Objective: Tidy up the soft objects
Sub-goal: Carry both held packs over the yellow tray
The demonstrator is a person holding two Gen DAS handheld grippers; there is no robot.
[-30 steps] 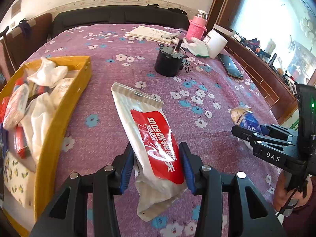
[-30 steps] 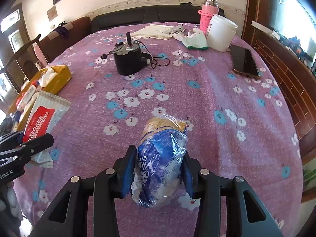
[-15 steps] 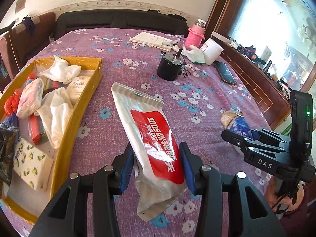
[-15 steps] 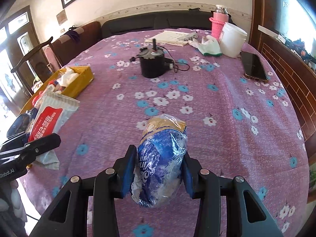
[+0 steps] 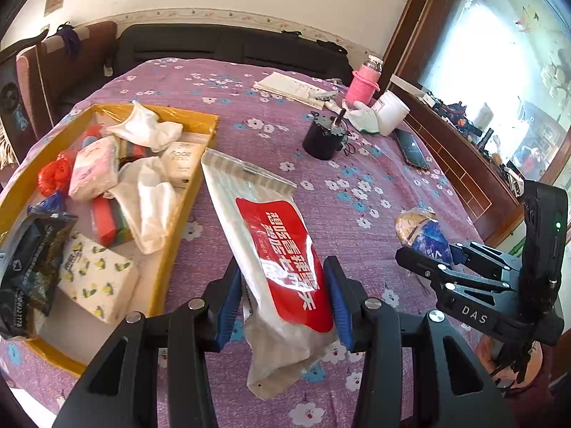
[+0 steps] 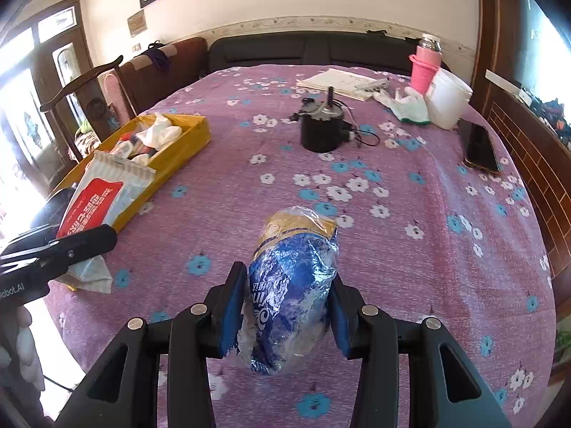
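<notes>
- Left gripper point(image 5: 282, 299): we see its blue pads clamped on a white pack point(image 5: 271, 249) with a red label in white Chinese characters, held above the cloth just right of the tray point(image 5: 178, 235).
- Right gripper point(image 6: 285, 306): clamped on a crinkled blue bag point(image 6: 292, 285) with a gold top; white lettering partly shows, unreadable. Its body reads "DAS" in the left view.
- Tray, yellow: holds a beige "Face" pack point(image 5: 182, 160), a lemon-print pack point(image 5: 96, 278), a pink pack point(image 5: 94, 167), white cloths.
- Floral purple tablecloth point(image 6: 410, 214): black motor point(image 6: 321, 132), phone point(image 6: 480, 149), white tub point(image 6: 446, 98), pink bottle point(image 6: 424, 60).
</notes>
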